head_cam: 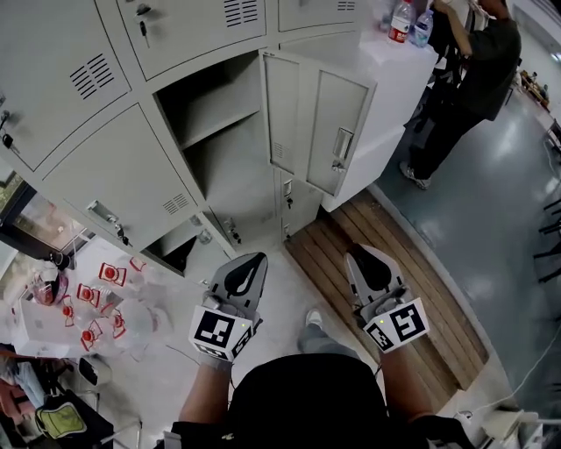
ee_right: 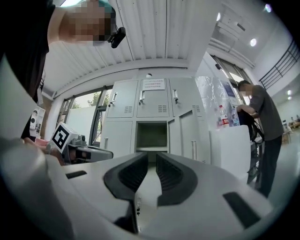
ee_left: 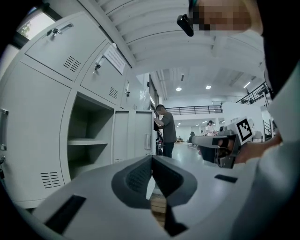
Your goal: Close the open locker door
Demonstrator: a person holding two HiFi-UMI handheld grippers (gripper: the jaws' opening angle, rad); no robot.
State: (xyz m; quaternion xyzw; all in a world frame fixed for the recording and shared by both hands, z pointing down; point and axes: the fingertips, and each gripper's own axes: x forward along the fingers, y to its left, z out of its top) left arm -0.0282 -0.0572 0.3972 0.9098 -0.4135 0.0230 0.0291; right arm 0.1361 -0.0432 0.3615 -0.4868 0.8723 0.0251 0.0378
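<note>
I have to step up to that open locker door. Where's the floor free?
Free: the pale floor between the lockers and the wooden platform, and the platform itself. Crowded: bagged red-and-white items at left; a person right of the door.

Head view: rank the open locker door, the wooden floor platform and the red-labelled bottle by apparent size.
1. wooden floor platform
2. open locker door
3. red-labelled bottle
This is apparent size only; their distances from the camera differ.
</note>
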